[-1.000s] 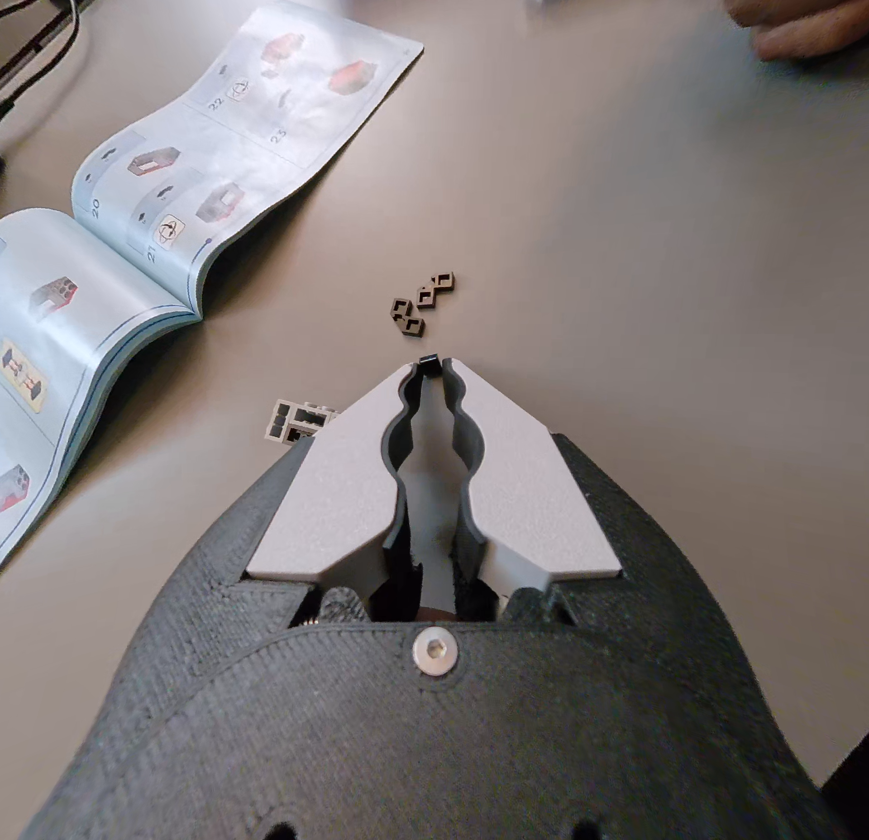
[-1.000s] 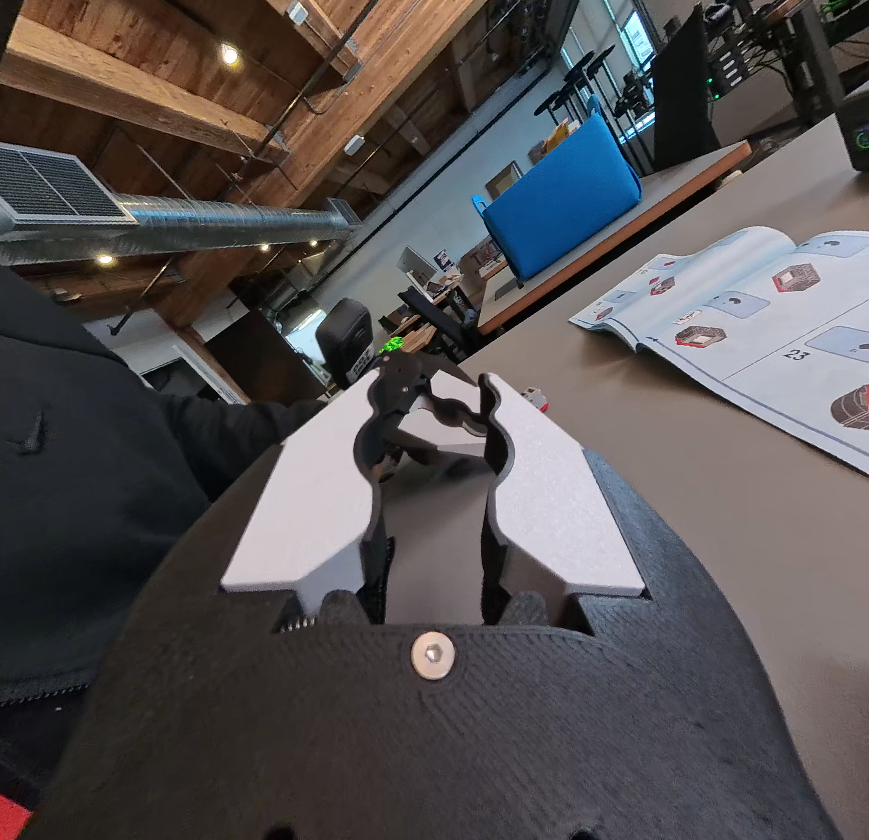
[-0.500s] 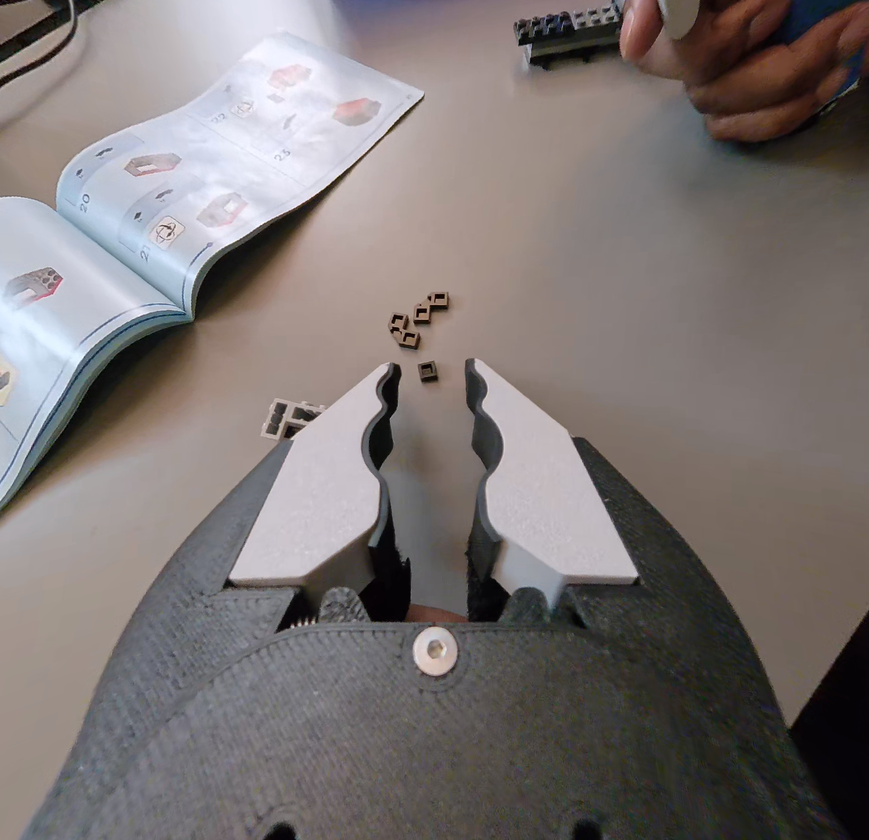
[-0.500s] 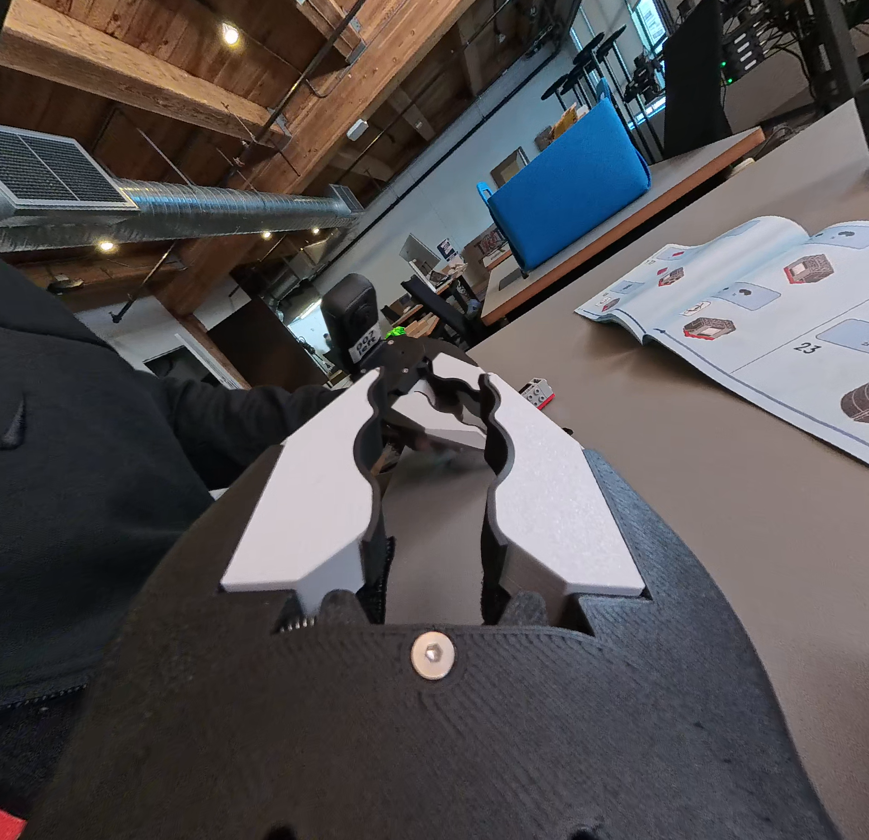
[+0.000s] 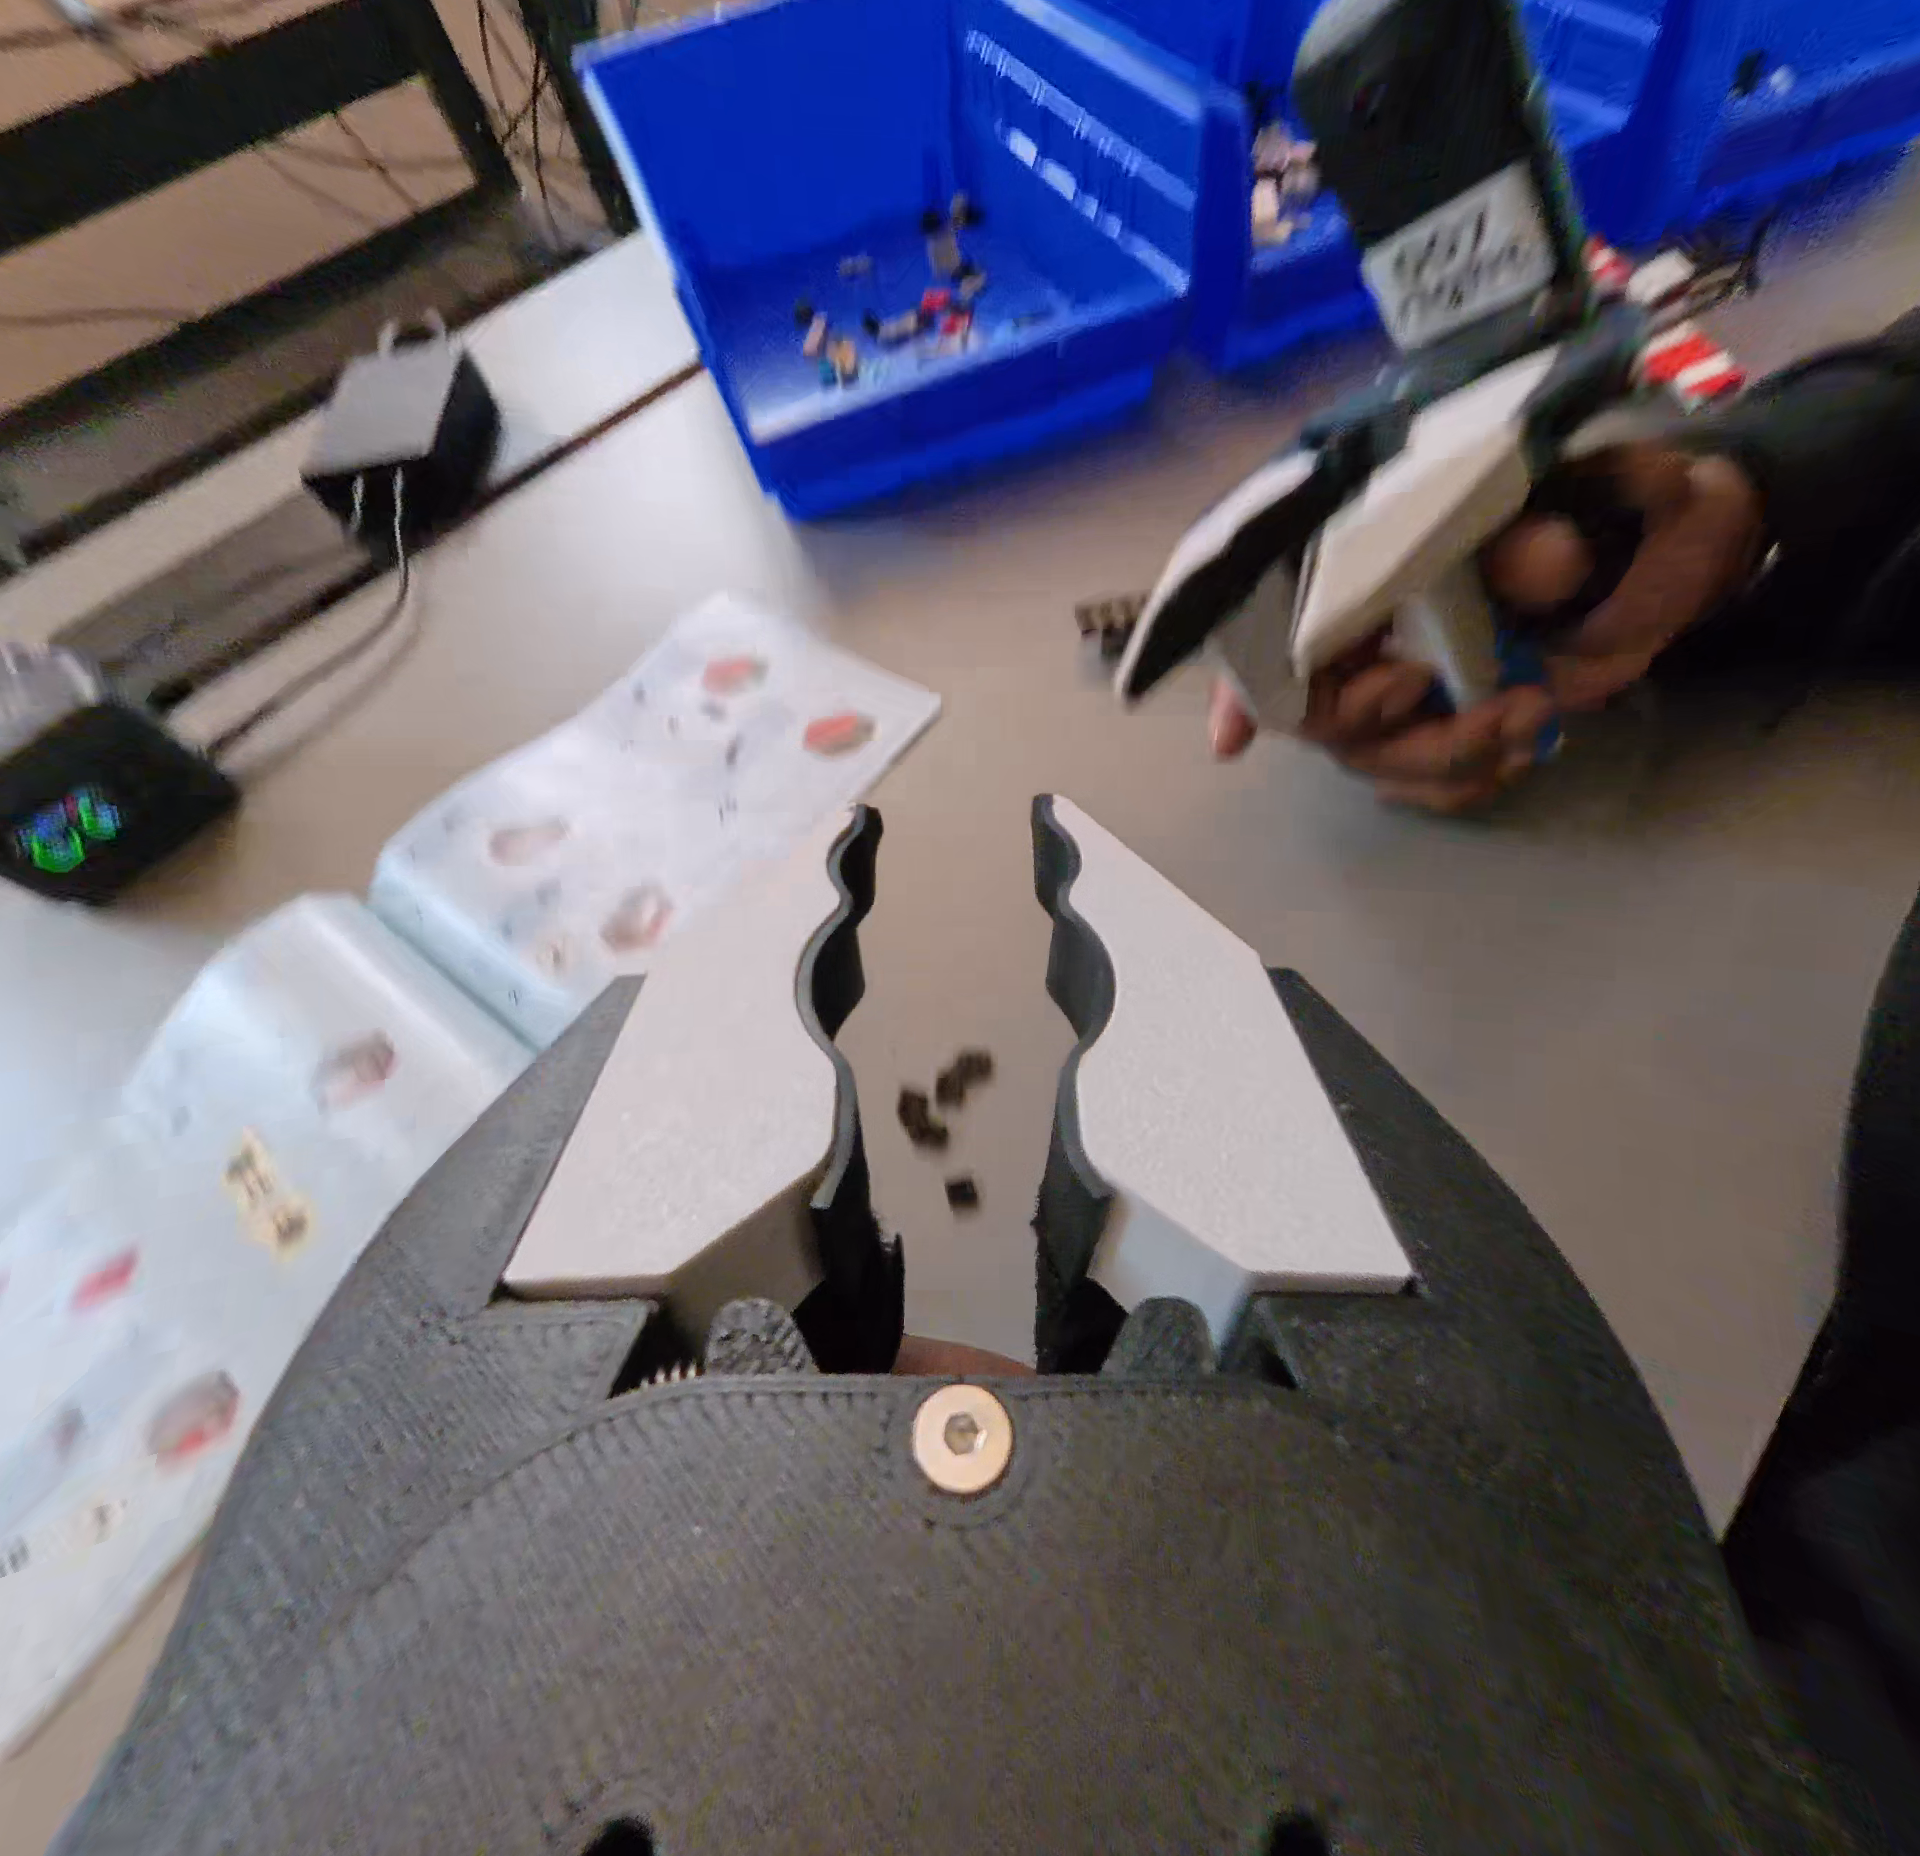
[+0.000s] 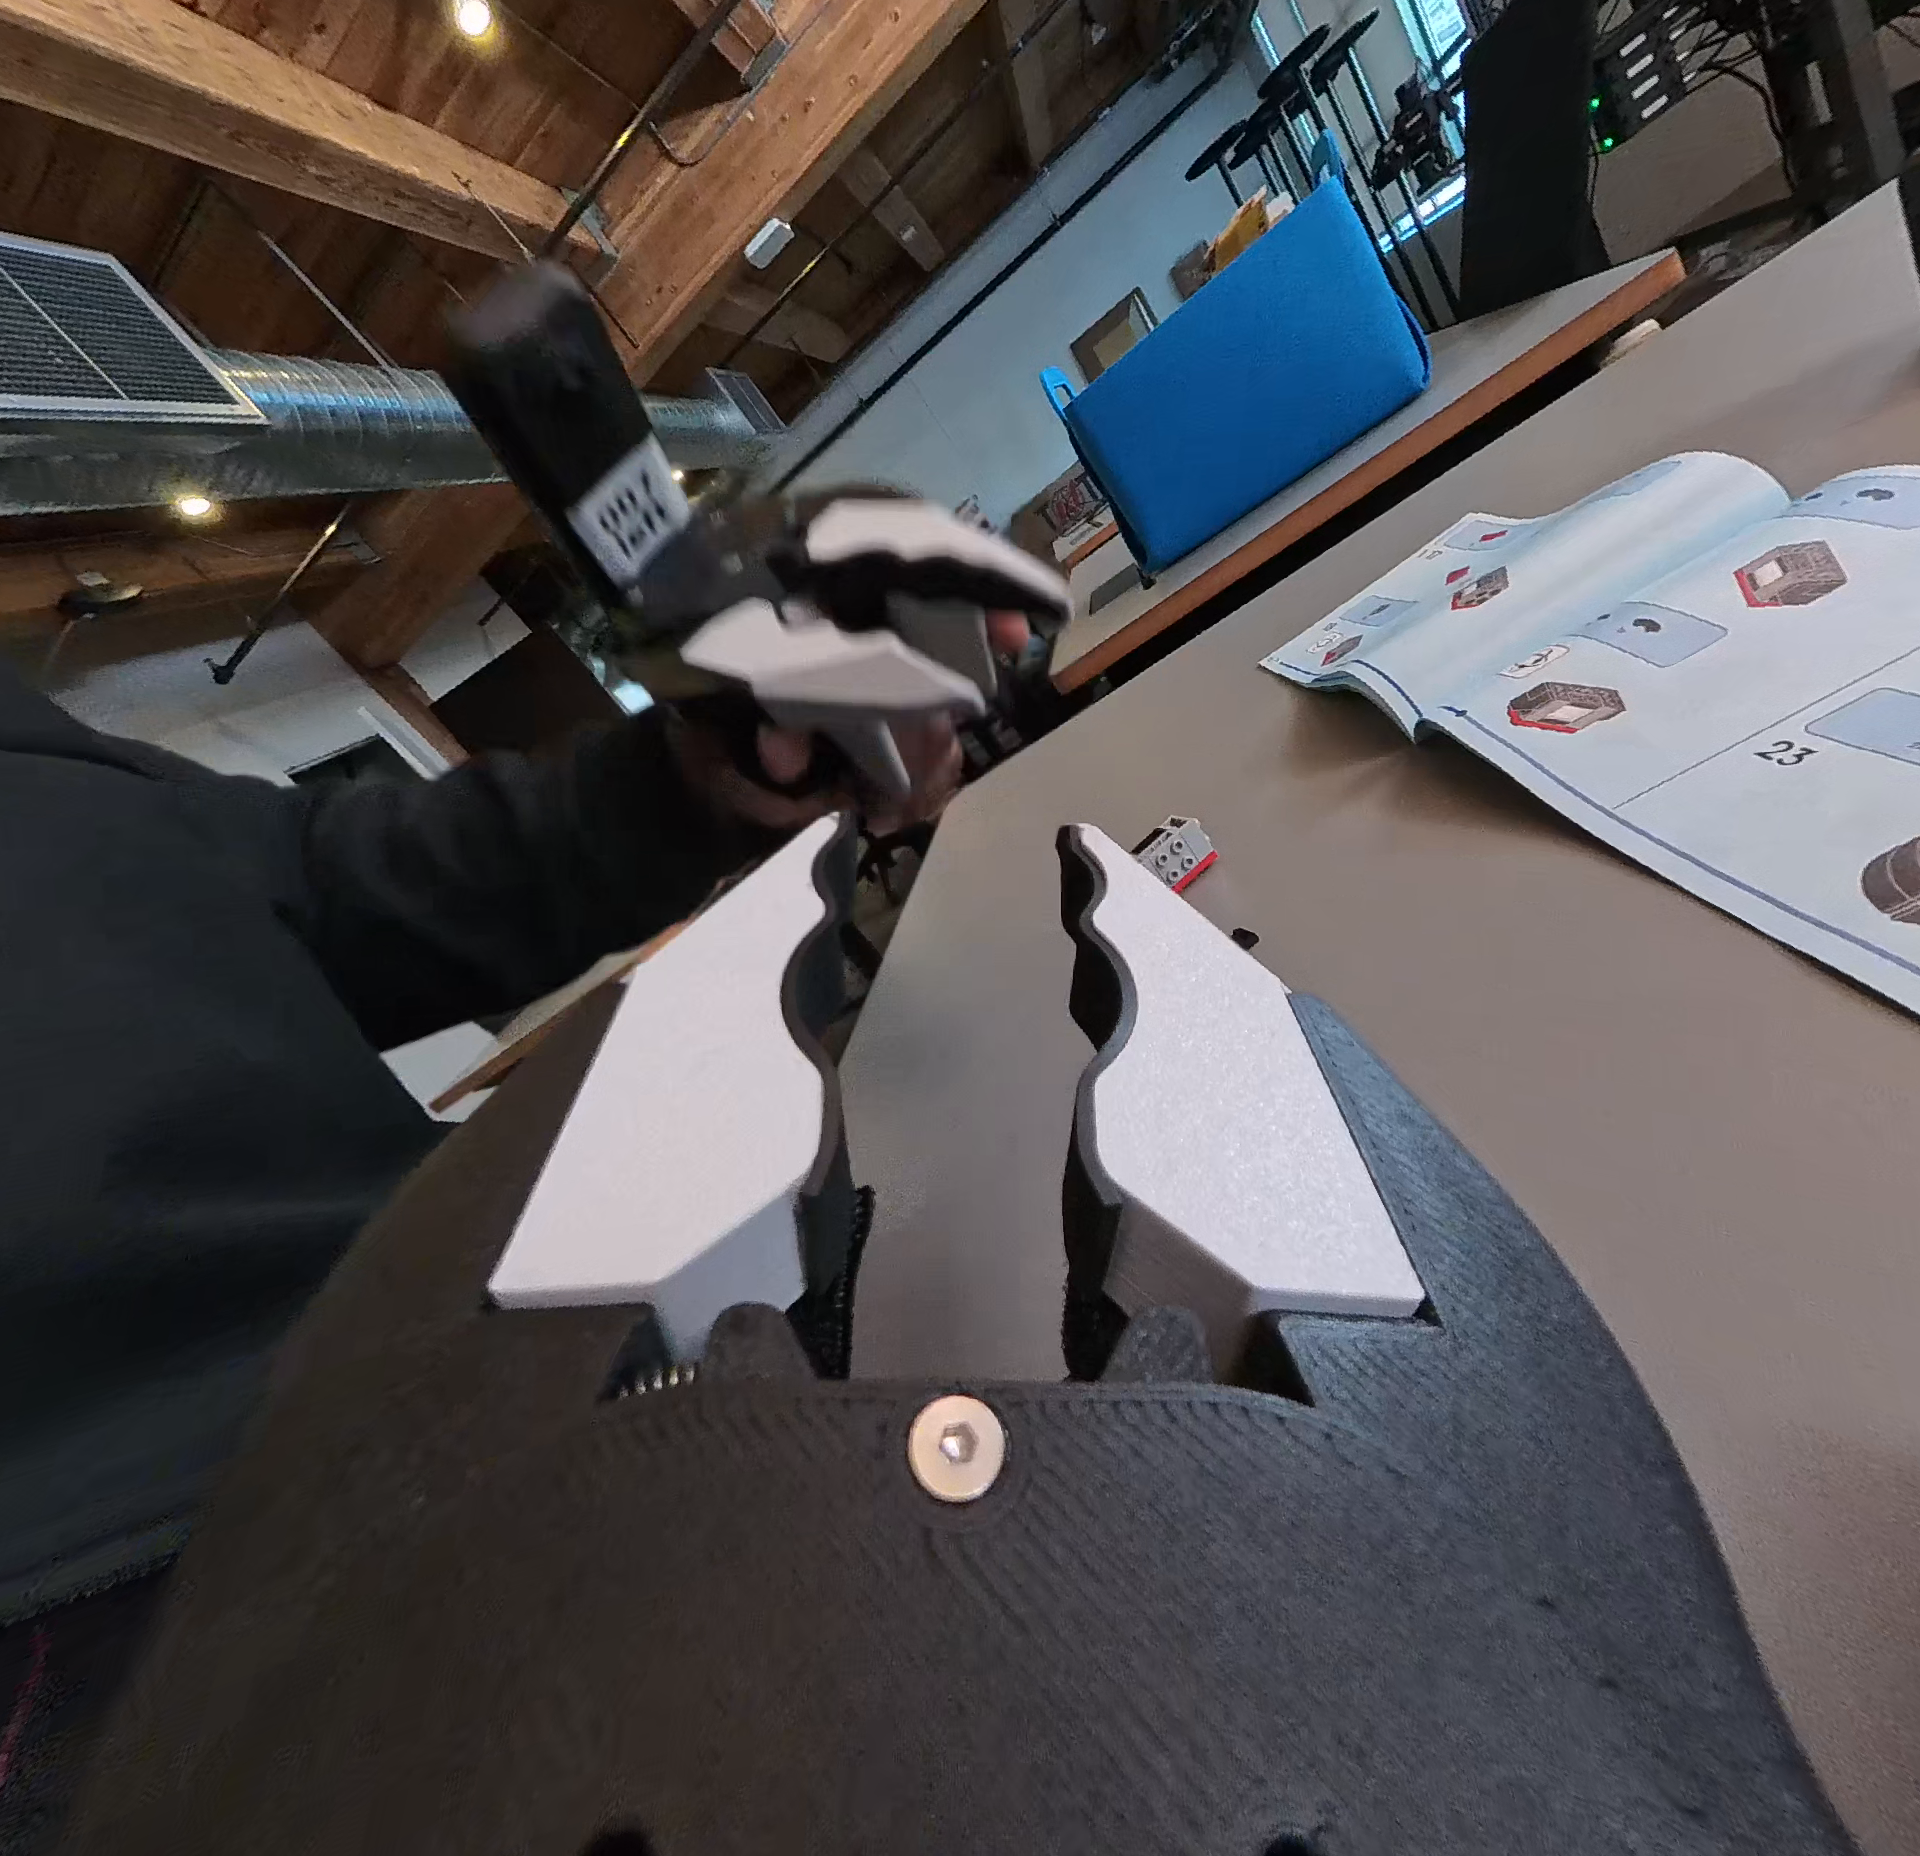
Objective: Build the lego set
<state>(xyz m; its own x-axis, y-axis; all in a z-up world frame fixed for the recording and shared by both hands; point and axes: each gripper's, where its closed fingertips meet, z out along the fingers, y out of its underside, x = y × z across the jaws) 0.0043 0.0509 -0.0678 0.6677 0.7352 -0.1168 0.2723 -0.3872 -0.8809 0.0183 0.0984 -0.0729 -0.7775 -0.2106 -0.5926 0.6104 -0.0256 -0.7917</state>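
My left tongs point(image 5: 956, 819): jaws apart, empty, raised above tabletop point(image 5: 1403, 975). Small dark lego pcs point(image 5: 940, 1100) lie on tabletop, seen between the jaws, just right of open instruction booklet point(image 5: 582, 871). My right tongs point(image 6: 951, 840): jaws apart, empty, farther right of booklet.

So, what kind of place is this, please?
Probably an open workshop or lab office: exposed wooden beams and a metal duct overhead, blue parts bins on the table, and more desks behind.
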